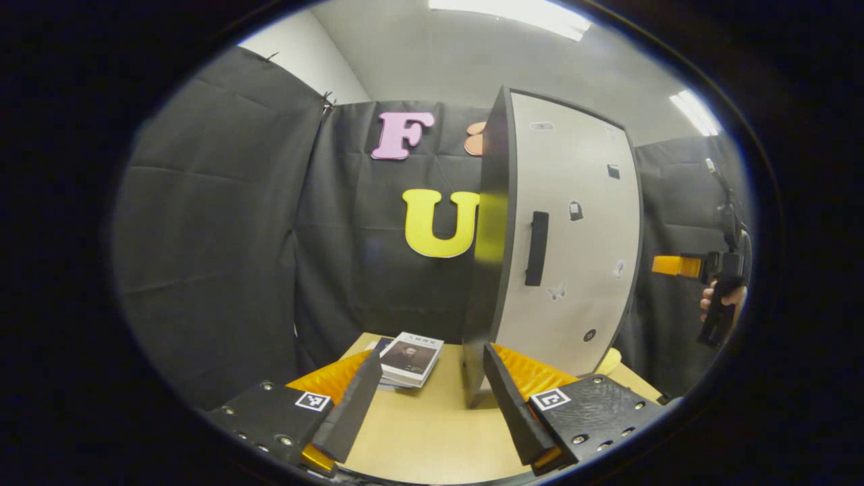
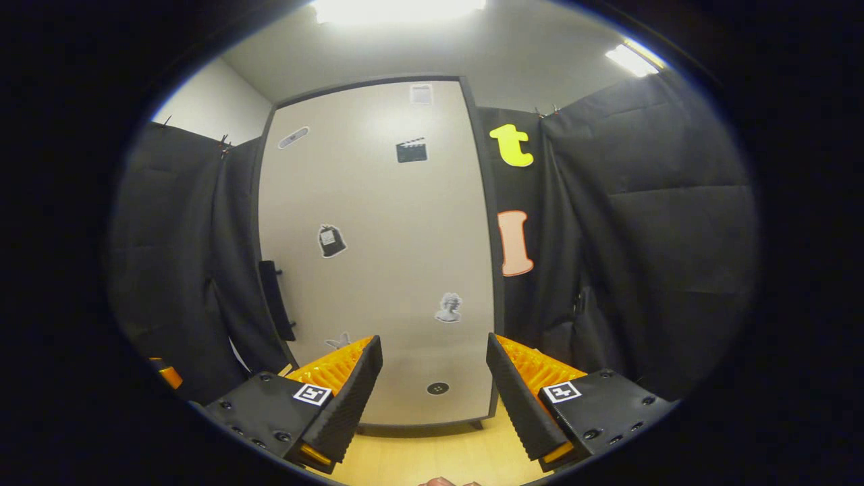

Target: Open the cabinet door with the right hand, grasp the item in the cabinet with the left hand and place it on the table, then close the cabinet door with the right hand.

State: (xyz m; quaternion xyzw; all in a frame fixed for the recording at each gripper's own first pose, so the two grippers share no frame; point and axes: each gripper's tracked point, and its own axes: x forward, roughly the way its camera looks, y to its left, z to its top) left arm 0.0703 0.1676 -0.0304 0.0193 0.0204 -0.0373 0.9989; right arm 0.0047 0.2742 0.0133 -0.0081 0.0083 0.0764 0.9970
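Left claw (image 1: 428, 399) spread wide, empty, above table (image 1: 432, 432); right claw (image 2: 434, 391) spread, empty, facing cabinet door (image 2: 378, 256).

Light wooden surface (image 1: 432, 418) — pale tan, smooth. Tall cabinet with dark frame and light grey door (image 1: 567, 229) stands upright on it, door shut, foot resting on surface toward right side. Small stack of books with white-and-dark cover on top (image 1: 410, 359) lies flat left of cabinet — near it, apart. In right gripper view, cabinet base meets same surface (image 2: 432, 459).
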